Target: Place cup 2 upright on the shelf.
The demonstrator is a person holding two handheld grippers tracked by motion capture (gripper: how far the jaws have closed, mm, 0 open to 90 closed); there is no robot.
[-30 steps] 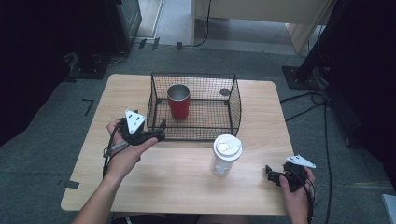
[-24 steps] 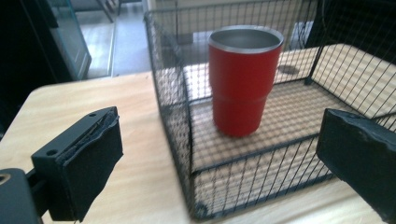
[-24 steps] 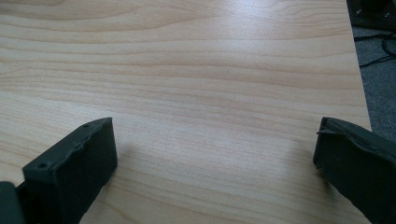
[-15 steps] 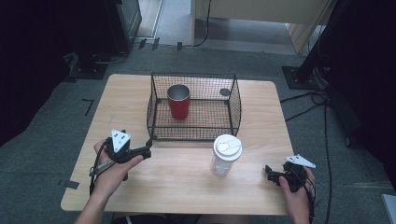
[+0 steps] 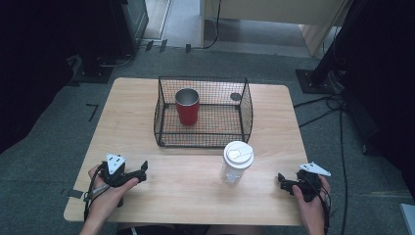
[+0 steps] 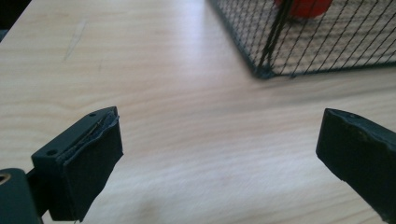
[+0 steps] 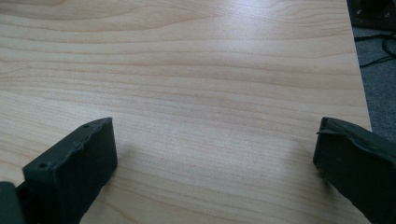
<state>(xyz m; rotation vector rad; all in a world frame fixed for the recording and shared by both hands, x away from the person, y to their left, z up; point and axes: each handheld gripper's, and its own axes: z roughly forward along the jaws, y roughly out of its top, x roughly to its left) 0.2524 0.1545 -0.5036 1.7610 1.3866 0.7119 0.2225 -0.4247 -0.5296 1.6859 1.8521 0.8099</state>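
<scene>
Where the table (image 5: 147,103) meets the lower left of the high view, left gripper (image 5: 143,172) rests on the wood in a hand (image 5: 105,193), jaws released and wide apart with bare wood between them in the left gripper view; nothing held. Basket (image 5: 247,105) stands upper centre, well apart from that gripper, its near corner showing at the top of the left gripper view (image 6: 261,70). Red cup (image 5: 187,106) upright inside basket, left half. Lidded cup (image 5: 237,162) stands just below basket, right of centre, nearest the right gripper (image 5: 281,179), apart from it. Right gripper lower right, on the table, jaws released, empty.
</scene>
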